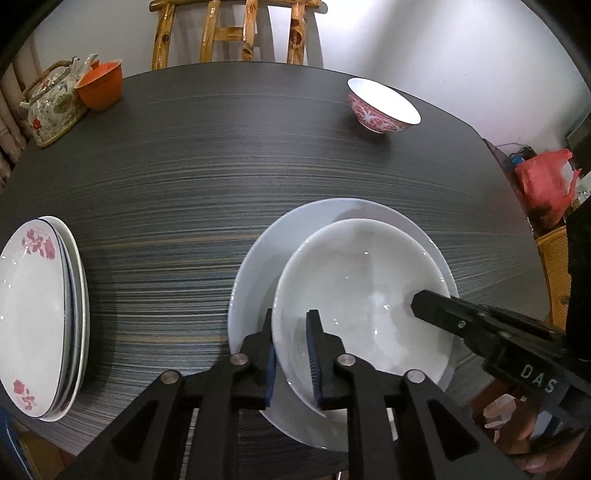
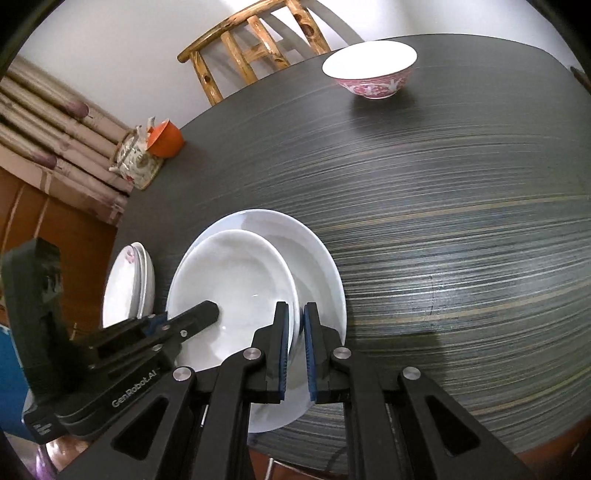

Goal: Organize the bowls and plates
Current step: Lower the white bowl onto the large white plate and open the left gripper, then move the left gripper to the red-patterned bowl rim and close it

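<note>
A white bowl (image 1: 364, 291) sits inside a larger white plate (image 1: 255, 273) at the near edge of the dark striped table (image 1: 207, 177). The left tool (image 1: 291, 356) straddles the bowl's near-left rim, one finger outside the wall and one inside, its blue pads close to the wall; whether they press on it I cannot tell. The right tool (image 2: 295, 354) straddles the bowl's rim on the opposite side in the same way, pads near together with the rim between them; contact is again unclear.

The right tool's body, seen from the left wrist camera, carries the letters "DAS". The left tool's body, seen from the right wrist camera, reads "GenRobot.AI".

A stack of plates with pink flowers (image 1: 40, 317) lies at the table's left edge. A pink-patterned bowl (image 1: 382, 107) stands far across the table. In the far left corner stand a floral teapot (image 1: 51, 105) and an orange cup (image 1: 101, 85). A wooden chair (image 1: 236, 33) stands behind the table.
</note>
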The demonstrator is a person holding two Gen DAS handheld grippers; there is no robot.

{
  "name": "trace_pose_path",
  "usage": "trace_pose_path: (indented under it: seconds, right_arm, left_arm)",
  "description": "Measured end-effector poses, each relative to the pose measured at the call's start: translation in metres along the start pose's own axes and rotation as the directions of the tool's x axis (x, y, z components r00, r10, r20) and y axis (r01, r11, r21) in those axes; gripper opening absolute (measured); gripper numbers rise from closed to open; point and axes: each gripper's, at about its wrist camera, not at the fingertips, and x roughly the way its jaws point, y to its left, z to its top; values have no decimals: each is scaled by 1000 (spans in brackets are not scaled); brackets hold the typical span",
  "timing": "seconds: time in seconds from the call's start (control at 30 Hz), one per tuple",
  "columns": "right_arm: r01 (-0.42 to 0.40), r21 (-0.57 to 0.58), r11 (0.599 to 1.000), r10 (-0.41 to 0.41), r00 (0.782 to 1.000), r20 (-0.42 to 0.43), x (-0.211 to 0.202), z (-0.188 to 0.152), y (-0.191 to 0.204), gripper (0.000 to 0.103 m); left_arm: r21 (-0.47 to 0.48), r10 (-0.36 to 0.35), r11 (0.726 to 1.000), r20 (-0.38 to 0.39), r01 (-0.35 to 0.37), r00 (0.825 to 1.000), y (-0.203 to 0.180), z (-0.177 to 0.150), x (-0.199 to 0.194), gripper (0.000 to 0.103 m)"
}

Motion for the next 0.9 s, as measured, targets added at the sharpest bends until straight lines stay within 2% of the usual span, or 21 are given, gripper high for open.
trace_pose_path:
  seconds: [0.23,0.43,0.47,0.57,0.63,0.73,0.9]
  right_arm:
    - [22,-30,999,-22,1000,5,1,-2,3,11]
    - [7,-16,1000,-7,1000,9,1,-1,3,13]
    - [1,-8,1000,0,1000,16,0,0,2,14]
    - [3,-12,1000,-2,999,41,-6,1,2,20]
    - [23,-29,999,-21,997,69,-12,2,5,32]
    - [29,-40,999,-25,996,90,-19,5,5,35]
    - [-1,11,1000,-1,992,124,-29,6,-11,36]
  left_arm:
    - [8,4,1000,-4,-4,1000,-4,1,-1,22]
    - [14,-10,1000,13,10,1000,-2,3,-11,32]
    - [15,-6,1000,19,6,1000,-1,4,-14,36]
    - [12,-6,1000,42,6,999,3,6,-22,37]
    - [8,-12,1000,52,11,999,5,8,-27,37]
    - [8,-3,1000,65,3,998,6,8,-32,37]
    - [12,-6,1000,71,5,997,5,7,-35,38]
